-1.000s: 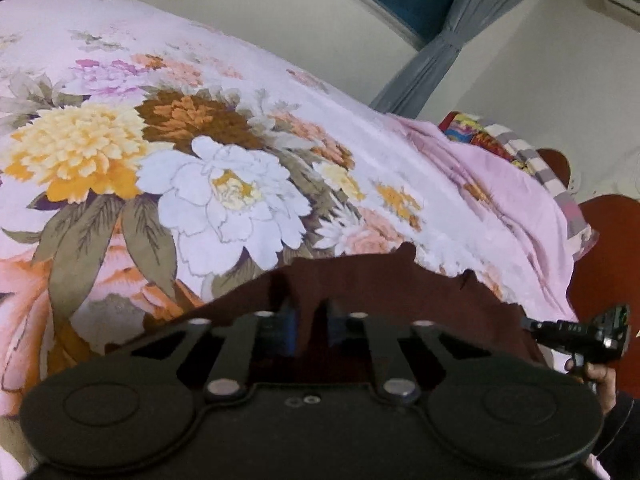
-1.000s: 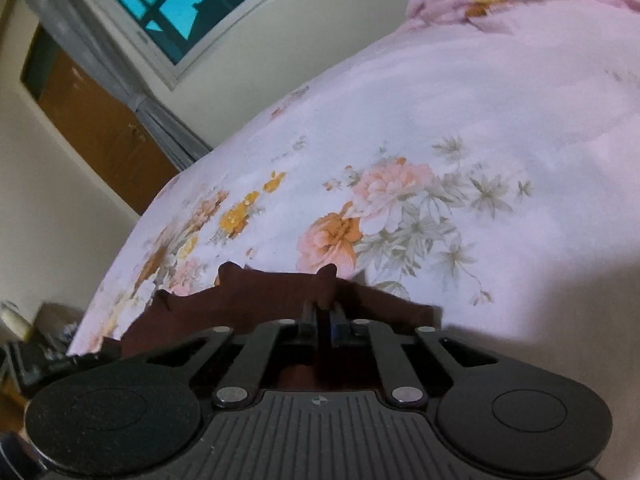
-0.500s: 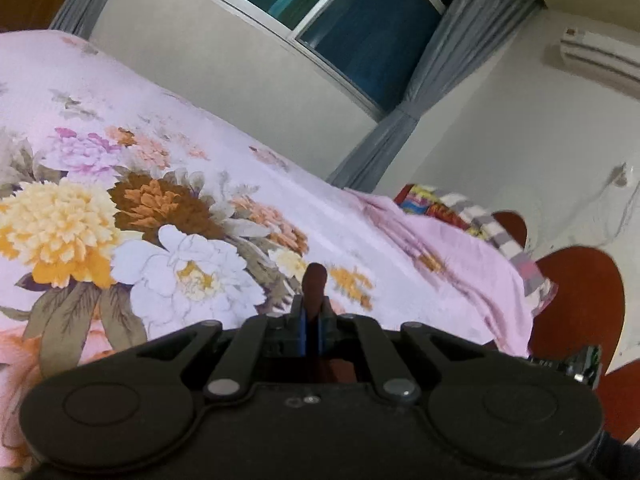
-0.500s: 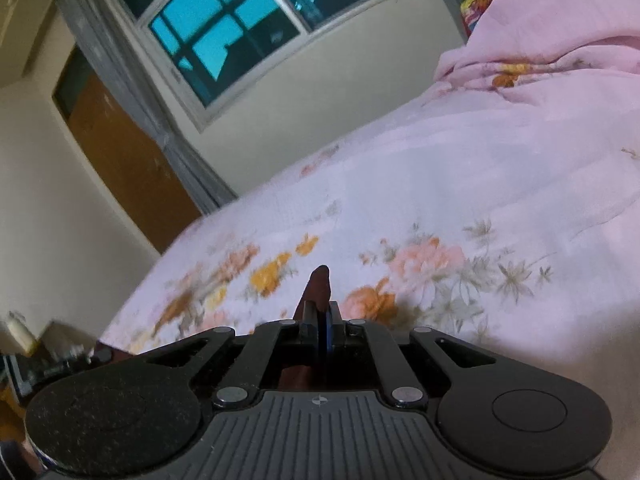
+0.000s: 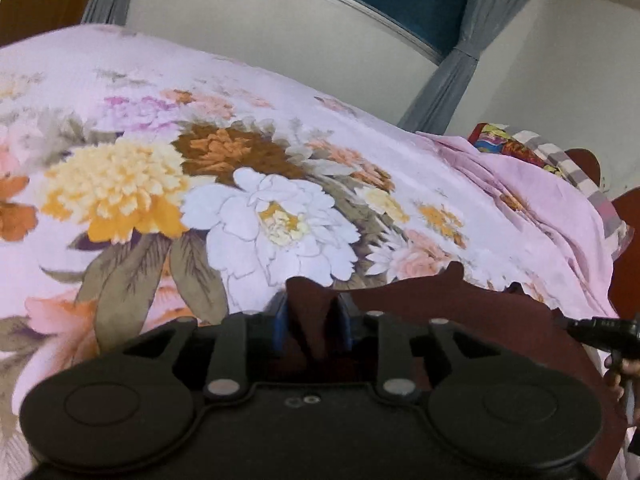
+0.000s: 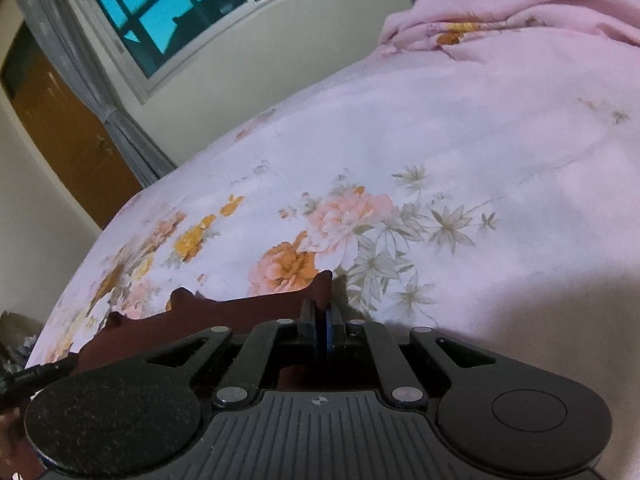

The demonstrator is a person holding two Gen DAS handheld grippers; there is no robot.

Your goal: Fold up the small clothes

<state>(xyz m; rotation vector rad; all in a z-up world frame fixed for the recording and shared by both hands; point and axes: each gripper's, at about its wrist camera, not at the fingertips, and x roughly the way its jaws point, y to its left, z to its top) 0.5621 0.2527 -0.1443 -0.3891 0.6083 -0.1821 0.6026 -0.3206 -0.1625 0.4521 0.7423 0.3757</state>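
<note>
A dark maroon garment (image 5: 440,304) lies on the floral bedsheet (image 5: 200,184), stretched between both grippers. My left gripper (image 5: 311,316) has its fingers a little apart with a fold of the maroon cloth between them. My right gripper (image 6: 323,320) is shut on the garment's other corner (image 6: 320,284), low over the sheet. The maroon cloth (image 6: 208,316) runs left from it toward the left gripper's tip (image 6: 36,372). The right gripper also shows at the right edge of the left wrist view (image 5: 600,330).
A bunched pink cover (image 5: 552,200) and a colourful striped cloth (image 5: 516,148) lie at the bed's far right. A dark red chair (image 5: 628,248) stands beside the bed. Wall, window and grey curtain (image 5: 448,68) lie beyond; a wooden door (image 6: 68,132) is at left.
Both grippers came back down from a raised, tilted-up pose to the bed. The garment lies spread again. The left fingers have opened slightly around the cloth.
</note>
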